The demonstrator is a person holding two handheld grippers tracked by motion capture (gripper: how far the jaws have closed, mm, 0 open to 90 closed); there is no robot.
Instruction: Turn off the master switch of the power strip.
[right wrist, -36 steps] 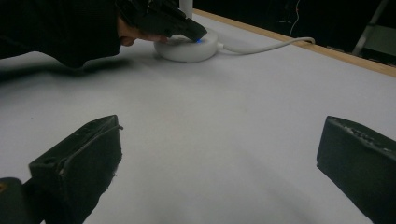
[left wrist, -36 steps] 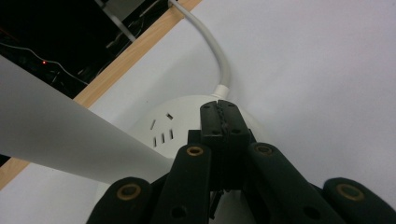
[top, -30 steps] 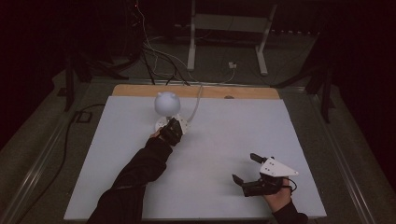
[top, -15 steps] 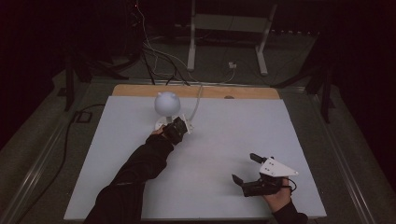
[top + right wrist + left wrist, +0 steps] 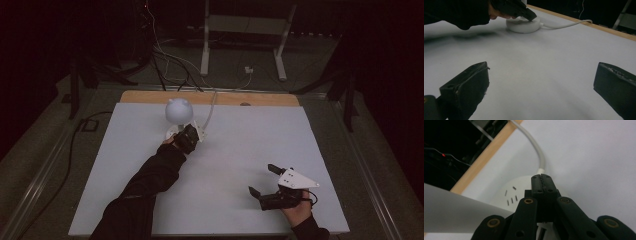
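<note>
Pressing its closed tips down on the round white base [image 5: 516,192] of a small lamp [image 5: 178,111], the left gripper [image 5: 541,183] has its two jaws shut tight together with nothing between them. In the left gripper view the tips sit on the top of the base, right by the spot where a white cord [image 5: 536,150] leaves it, and a few small dark slots in the base lie just beside them. In the high view the lamp stands near the far edge of the white table [image 5: 240,150], its ball-shaped head above the base, and the left gripper [image 5: 187,137] meets the base from the near side, with the person's dark sleeve [image 5: 145,185] stretching back toward the near edge. The cord [image 5: 211,107] runs from the lamp over the wooden strip [image 5: 260,99] at the table's far edge.

The right gripper [image 5: 264,179] rests on the table well apart from the lamp, toward the near right corner, held in the person's hand [image 5: 296,211]. Its jaws stand wide open with nothing between them; in the right gripper view [image 5: 541,82] they frame bare table, with the lamp base [image 5: 523,25] and the left gripper [image 5: 530,17] farther off.
</note>
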